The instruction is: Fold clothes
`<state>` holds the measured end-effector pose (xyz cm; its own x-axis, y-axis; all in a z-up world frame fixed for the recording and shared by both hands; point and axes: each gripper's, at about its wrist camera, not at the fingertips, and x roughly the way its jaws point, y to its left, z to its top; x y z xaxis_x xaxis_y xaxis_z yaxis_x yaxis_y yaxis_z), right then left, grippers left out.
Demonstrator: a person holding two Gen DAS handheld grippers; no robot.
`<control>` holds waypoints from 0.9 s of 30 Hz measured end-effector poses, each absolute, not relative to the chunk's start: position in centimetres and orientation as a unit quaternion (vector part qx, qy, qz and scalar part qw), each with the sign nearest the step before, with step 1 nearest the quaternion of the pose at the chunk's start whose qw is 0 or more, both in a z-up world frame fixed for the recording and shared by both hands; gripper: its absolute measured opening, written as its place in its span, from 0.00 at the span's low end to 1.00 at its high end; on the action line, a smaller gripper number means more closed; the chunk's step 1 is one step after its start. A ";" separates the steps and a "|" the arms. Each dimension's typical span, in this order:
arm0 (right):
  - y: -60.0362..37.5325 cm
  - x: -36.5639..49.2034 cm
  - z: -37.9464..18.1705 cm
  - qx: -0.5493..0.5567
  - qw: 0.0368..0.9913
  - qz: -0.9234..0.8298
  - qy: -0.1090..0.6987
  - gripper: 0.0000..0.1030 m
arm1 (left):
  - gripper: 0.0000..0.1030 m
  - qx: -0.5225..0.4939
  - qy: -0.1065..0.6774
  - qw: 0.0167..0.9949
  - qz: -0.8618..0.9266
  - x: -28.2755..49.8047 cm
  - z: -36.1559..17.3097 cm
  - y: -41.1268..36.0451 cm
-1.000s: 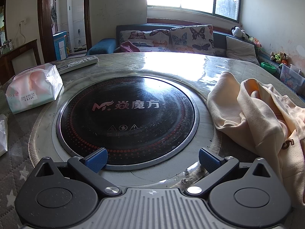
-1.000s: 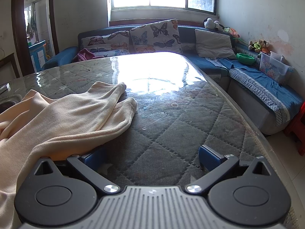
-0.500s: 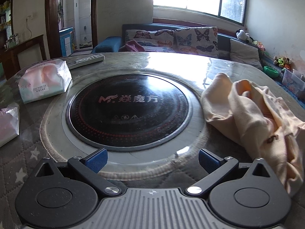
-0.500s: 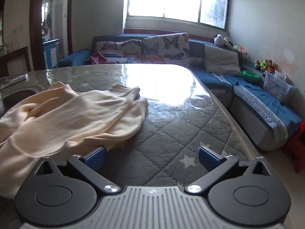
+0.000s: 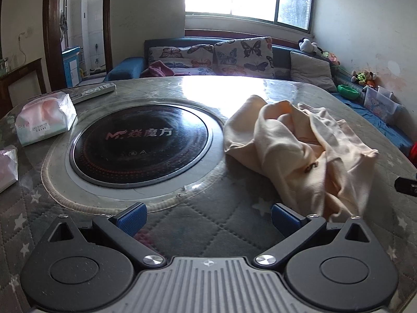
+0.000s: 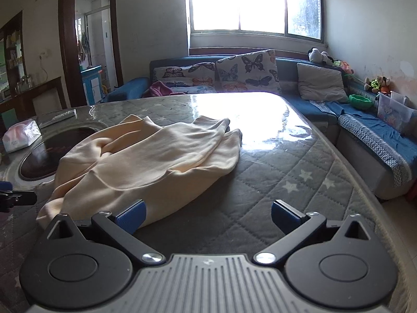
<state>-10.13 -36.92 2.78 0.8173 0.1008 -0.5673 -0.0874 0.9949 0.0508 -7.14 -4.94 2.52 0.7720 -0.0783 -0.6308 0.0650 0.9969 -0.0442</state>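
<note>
A cream garment (image 5: 299,151) lies crumpled in a heap on the quilted table, right of the black round hob. It also shows in the right wrist view (image 6: 146,161), spread toward the left. My left gripper (image 5: 208,217) is open and empty, above the table just left of the heap's near edge. My right gripper (image 6: 208,215) is open and empty, its left fingertip (image 6: 131,214) close to the garment's near hem.
A black round hob (image 5: 140,146) is set in the table's middle. Tissue packs (image 5: 45,121) and a remote (image 5: 93,92) lie at the left. The table's right edge (image 6: 362,182) drops toward a blue sofa (image 6: 378,135).
Both grippers have pulled back and risen, so more of the table and the garment shows. The garment lies as before. Both stay open.
</note>
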 end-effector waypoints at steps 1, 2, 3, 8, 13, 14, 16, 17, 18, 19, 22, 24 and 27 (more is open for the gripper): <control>-36.8 -10.3 2.7 0.013 0.953 0.050 0.299 1.00 | 1.00 -0.010 0.335 0.941 -0.041 -7.3 2.6 -5.1; -36.6 -10.6 2.6 0.016 0.952 0.052 0.300 1.00 | 1.00 -0.009 0.335 0.941 -0.042 -7.6 2.6 -5.3; -36.6 -10.8 2.5 0.018 0.952 0.056 0.301 1.00 | 1.00 -0.007 0.335 0.941 -0.043 -7.8 2.7 -5.5; -35.8 -11.7 2.5 0.013 0.951 0.067 0.301 1.00 | 1.00 -0.003 0.333 0.942 -0.046 -8.7 2.8 -6.2; -35.2 -12.7 2.5 0.012 0.951 0.076 0.300 1.00 | 1.00 0.002 0.333 0.942 -0.049 -9.5 3.0 -7.0; -35.2 -12.8 2.4 0.013 0.950 0.077 0.301 1.00 | 1.00 0.004 0.334 0.941 -0.048 -9.6 3.0 -7.1; -35.0 -13.0 2.4 0.014 0.950 0.080 0.302 1.00 | 1.00 0.007 0.334 0.941 -0.046 -9.9 3.1 -7.5; -34.9 -13.2 2.3 0.015 0.949 0.084 0.303 1.00 | 1.00 0.009 0.334 0.941 -0.045 -9.9 3.1 -7.6; -34.8 -13.3 2.3 0.016 0.949 0.086 0.304 1.00 | 1.00 0.011 0.334 0.941 -0.045 -10.0 3.2 -7.8; -34.7 -13.4 2.2 0.015 0.948 0.088 0.304 1.00 | 1.00 0.013 0.335 0.941 -0.045 -10.1 3.2 -7.9; -34.3 -13.7 2.2 0.010 0.948 0.096 0.304 1.00 | 1.00 0.016 0.336 0.941 -0.046 -10.3 3.3 -8.3; -34.1 -13.9 2.3 0.006 0.948 0.097 0.302 1.00 | 1.00 0.017 0.337 0.940 -0.046 -10.5 3.3 -8.5; -33.9 -14.1 2.4 0.004 0.949 0.098 0.299 1.00 | 1.00 0.021 0.338 0.940 -0.049 -10.6 3.3 -8.8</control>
